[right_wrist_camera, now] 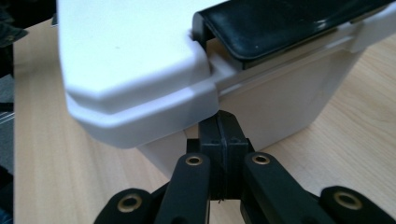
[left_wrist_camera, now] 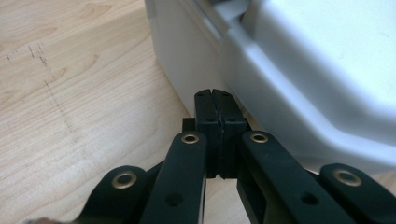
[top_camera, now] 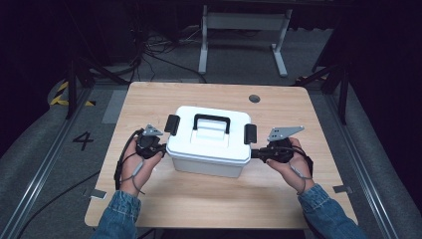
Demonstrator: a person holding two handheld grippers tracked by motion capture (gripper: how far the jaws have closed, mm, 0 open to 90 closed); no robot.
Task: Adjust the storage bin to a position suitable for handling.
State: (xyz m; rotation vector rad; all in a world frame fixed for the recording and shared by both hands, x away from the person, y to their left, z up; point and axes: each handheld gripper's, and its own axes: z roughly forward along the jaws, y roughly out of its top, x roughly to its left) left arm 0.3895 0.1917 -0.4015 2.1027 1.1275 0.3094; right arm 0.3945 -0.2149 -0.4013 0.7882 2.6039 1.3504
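Observation:
A white lidded box [top_camera: 209, 144] stands in the middle of the wooden table [top_camera: 209, 199]. It has a black handle [top_camera: 211, 121] on top and a black latch on each short side [top_camera: 172, 124] [top_camera: 250, 133]. My left gripper [top_camera: 163, 148] [left_wrist_camera: 215, 100] is shut, its tips tucked against the box's left wall just below the lid's rim [left_wrist_camera: 299, 107]. On the opposite side my right gripper [top_camera: 253, 154] [right_wrist_camera: 223, 123] is also shut, its tips touching the wall under the lid's overhang [right_wrist_camera: 140, 116], near the right latch [right_wrist_camera: 280, 23]. Nothing lies between either pair of jaws.
A round dark hole [top_camera: 254, 98] marks the table's far side. Beyond the table stand a white desk frame [top_camera: 244, 35] and loose cables [top_camera: 154, 55] on the floor. A painted 4 [top_camera: 83, 140] is on the floor at the left.

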